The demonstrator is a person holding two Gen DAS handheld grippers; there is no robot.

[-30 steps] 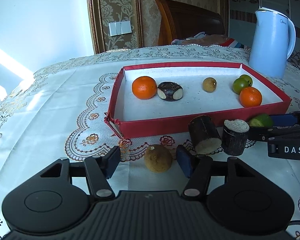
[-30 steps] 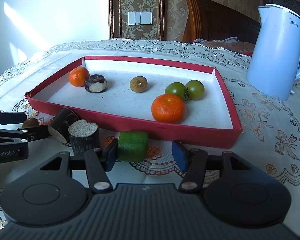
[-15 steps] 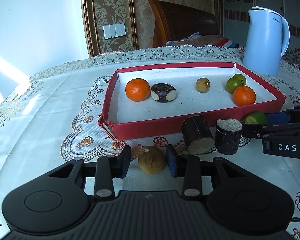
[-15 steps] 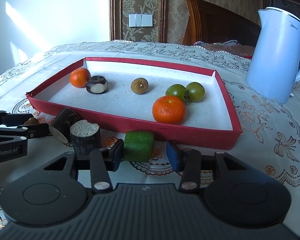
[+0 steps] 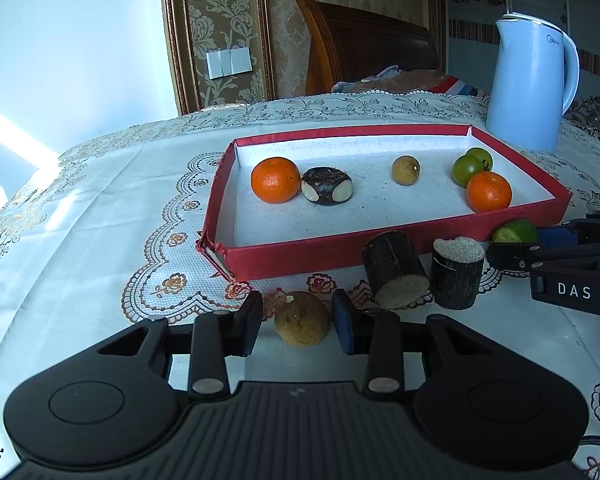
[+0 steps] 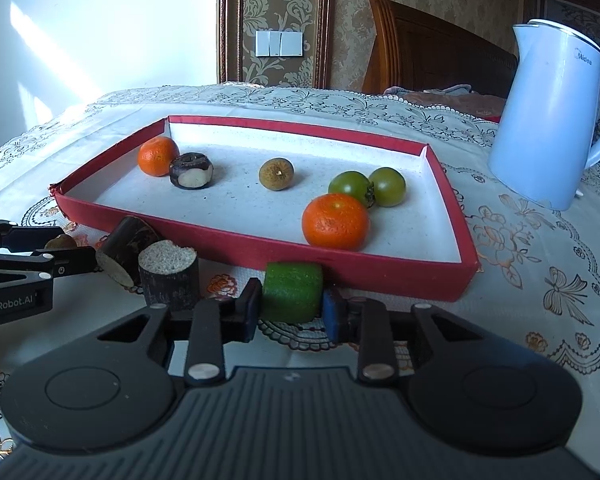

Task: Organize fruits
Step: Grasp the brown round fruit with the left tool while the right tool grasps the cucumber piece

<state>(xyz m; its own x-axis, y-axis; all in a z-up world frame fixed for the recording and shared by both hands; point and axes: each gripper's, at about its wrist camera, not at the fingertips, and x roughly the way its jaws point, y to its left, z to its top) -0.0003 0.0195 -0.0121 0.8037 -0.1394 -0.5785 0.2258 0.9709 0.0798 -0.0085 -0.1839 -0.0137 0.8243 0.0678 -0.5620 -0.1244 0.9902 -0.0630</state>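
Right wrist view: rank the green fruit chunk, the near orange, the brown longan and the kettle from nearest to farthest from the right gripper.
1. Green fruit chunk, between the right gripper's jaws.
2. Near orange, just inside the red tray's front wall.
3. Brown longan, mid-tray, left of centre.
4. Kettle, beyond the tray, far right.

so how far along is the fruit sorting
Done: two oranges, two green tomatoes and two smaller fruits sit in the red tray. In hand: right gripper pinches the green chunk; left gripper brackets the brown fruit. Left: two dark cane pieces outside.
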